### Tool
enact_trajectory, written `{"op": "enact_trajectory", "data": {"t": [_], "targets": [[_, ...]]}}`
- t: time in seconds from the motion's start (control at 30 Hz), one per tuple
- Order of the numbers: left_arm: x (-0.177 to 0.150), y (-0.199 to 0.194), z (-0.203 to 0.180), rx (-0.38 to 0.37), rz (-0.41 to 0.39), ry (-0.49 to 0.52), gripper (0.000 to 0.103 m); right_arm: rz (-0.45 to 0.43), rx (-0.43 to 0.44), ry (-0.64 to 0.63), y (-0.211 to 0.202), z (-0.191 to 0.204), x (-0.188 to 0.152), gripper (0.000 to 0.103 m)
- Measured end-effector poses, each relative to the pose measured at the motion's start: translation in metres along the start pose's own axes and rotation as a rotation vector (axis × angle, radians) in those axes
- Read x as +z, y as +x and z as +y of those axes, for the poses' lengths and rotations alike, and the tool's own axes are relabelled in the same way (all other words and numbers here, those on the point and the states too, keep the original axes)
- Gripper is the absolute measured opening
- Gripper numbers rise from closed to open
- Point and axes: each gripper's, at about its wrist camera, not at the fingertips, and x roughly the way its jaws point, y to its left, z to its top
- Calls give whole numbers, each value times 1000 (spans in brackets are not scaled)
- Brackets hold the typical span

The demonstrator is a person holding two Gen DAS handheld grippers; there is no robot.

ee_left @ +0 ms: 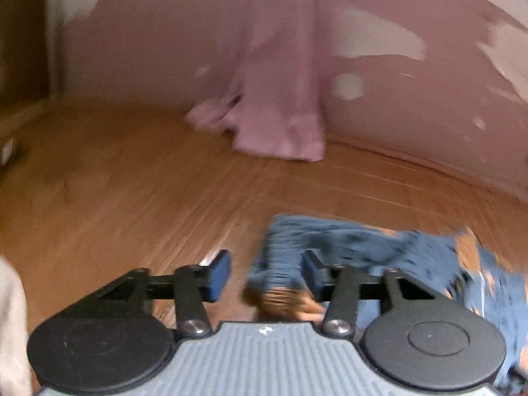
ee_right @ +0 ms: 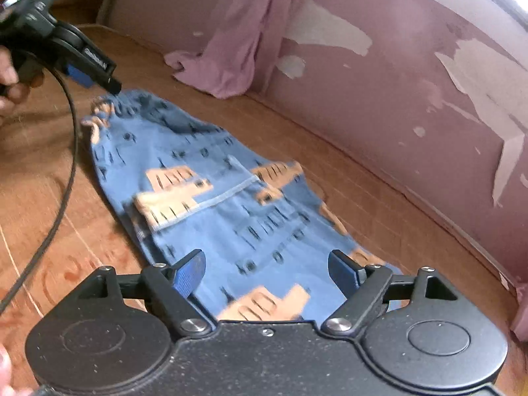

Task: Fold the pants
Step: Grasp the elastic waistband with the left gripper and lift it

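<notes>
— Right gripper nearest: jaws spread wide, holding nothing, poised just over the near end of the pants.

— And the pants themselves?

— Blue, patterned with tan blocks, spread lengthwise on the wooden tabletop, stretching away toward the left gripper.

— Left gripper, then?

— At the far end of the pants, gripped by a hand, black cable trailing down. From its own camera, left gripper jaws parted wide, gathered waistband between and beside them, not clamped. Blurred there; contact hard to judge.

— Farther back?

— Pink cloth hanging onto the tabletop, then a mauve wall with peeling paint.
</notes>
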Motion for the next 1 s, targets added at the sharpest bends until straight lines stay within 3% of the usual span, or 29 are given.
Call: {"op": "enact_trajectory", "data": {"t": [0.17, 0.37, 0.43, 0.57, 0.73, 0.87, 1.0], "targets": [[-1, 18, 29, -65, 97, -159, 43, -31, 17, 26, 10, 5, 12, 83], [-1, 20, 35, -144, 115, -202, 44, -6, -3, 34, 28, 13, 12, 88], [-1, 21, 40, -191, 123, -246, 51, -6, -3, 47, 29, 12, 10, 89], [-4, 26, 44, -200, 136, -269, 50, -5, -1, 71, 29, 10, 8, 89], [-1, 31, 30, -176, 164, -194, 35, -10, -8, 68, 29, 11, 7, 89], [0, 31, 29, -157, 167, -206, 19, -9, -6, 78, 29, 10, 7, 89], [4, 23, 28, -158, 146, -218, 14, -10, -11, 75, 29, 10, 7, 90]]}}
